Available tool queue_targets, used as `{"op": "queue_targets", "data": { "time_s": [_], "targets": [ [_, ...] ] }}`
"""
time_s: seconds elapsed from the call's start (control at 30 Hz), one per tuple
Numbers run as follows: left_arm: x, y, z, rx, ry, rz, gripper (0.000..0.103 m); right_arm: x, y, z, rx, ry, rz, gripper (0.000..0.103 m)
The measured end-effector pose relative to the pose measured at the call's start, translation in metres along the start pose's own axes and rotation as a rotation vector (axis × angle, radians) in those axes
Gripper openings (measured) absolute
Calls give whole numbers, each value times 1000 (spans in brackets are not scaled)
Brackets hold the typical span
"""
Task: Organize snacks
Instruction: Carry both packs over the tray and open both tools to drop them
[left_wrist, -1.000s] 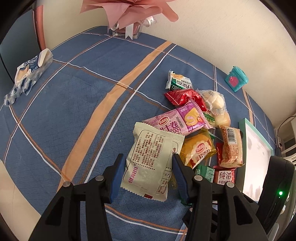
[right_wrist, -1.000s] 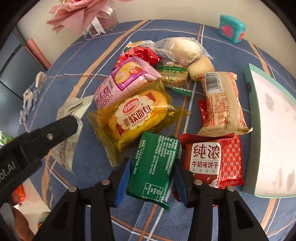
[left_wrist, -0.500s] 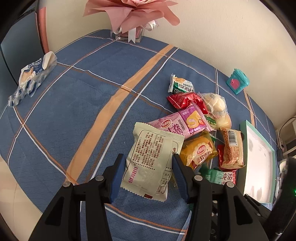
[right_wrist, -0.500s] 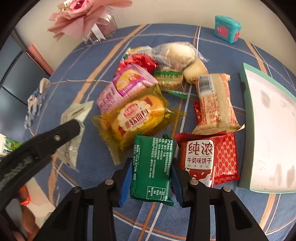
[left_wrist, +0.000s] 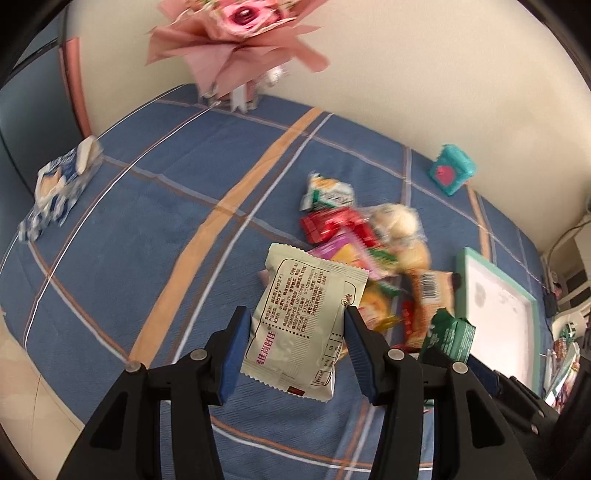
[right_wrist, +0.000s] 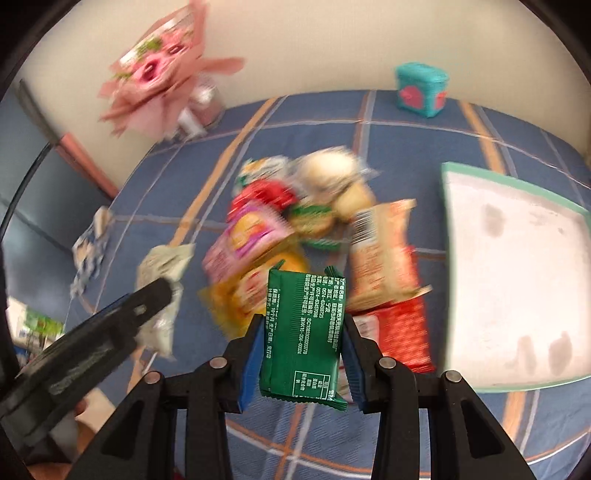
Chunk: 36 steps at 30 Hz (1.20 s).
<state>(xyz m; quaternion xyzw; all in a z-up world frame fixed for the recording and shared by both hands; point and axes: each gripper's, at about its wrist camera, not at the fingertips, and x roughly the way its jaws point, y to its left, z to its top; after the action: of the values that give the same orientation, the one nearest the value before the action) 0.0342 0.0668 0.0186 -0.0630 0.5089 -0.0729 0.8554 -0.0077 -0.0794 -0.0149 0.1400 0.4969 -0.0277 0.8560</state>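
Observation:
My left gripper (left_wrist: 297, 317) is shut on a cream snack packet (left_wrist: 295, 350) with red print, held above the blue checked cloth (left_wrist: 155, 229). My right gripper (right_wrist: 303, 326) is shut on a green snack packet (right_wrist: 304, 339), lifted upright over the pile. In the left wrist view the green packet (left_wrist: 448, 334) shows at the lower right. In the right wrist view the cream packet (right_wrist: 162, 273) hangs in the left gripper's fingers (right_wrist: 147, 302). The remaining snack pile (right_wrist: 266, 221) lies blurred on the cloth beside a white tray (right_wrist: 517, 277) with a teal rim.
A pink paper bouquet (left_wrist: 236, 37) stands at the table's far edge by the wall. A small teal box (left_wrist: 452, 173) sits far right. A blue-and-white packet (left_wrist: 59, 184) lies at the left edge. The tray (left_wrist: 495, 306) is right of the pile.
The right gripper's jaws closed on the green packet and lifted it off the cloth. The left gripper rose with the cream packet. Both views now take in more of the wall.

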Motion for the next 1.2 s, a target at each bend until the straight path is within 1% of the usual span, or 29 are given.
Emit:
{"op": "queue_targets", "data": {
  "time_s": [0.13, 0.23, 0.4, 0.63, 0.77, 1.0, 1.2],
  "targets": [
    [-3, -33, 8, 59, 8, -36, 53, -13, -38, 14, 75, -47, -93, 42],
    [1, -64, 15, 110, 19, -61, 53, -21, -71, 21, 151, -65, -135, 42],
    [13, -122, 20, 197, 39, -83, 53, -31, -129, 29, 286, -90, -214, 42],
    [40, -204, 17, 297, 54, -153, 53, -42, -205, 32, 426, -100, -333, 42],
    [58, -241, 15, 347, 49, -186, 53, -48, -241, 35, 478, -116, -389, 42],
    [93, -285, 8, 407, 60, -202, 53, -47, -290, 40, 542, -120, -456, 42],
    [111, -301, 5, 434, 64, -205, 53, -38, -308, 44, 558, -113, -473, 42]
  ]
}}
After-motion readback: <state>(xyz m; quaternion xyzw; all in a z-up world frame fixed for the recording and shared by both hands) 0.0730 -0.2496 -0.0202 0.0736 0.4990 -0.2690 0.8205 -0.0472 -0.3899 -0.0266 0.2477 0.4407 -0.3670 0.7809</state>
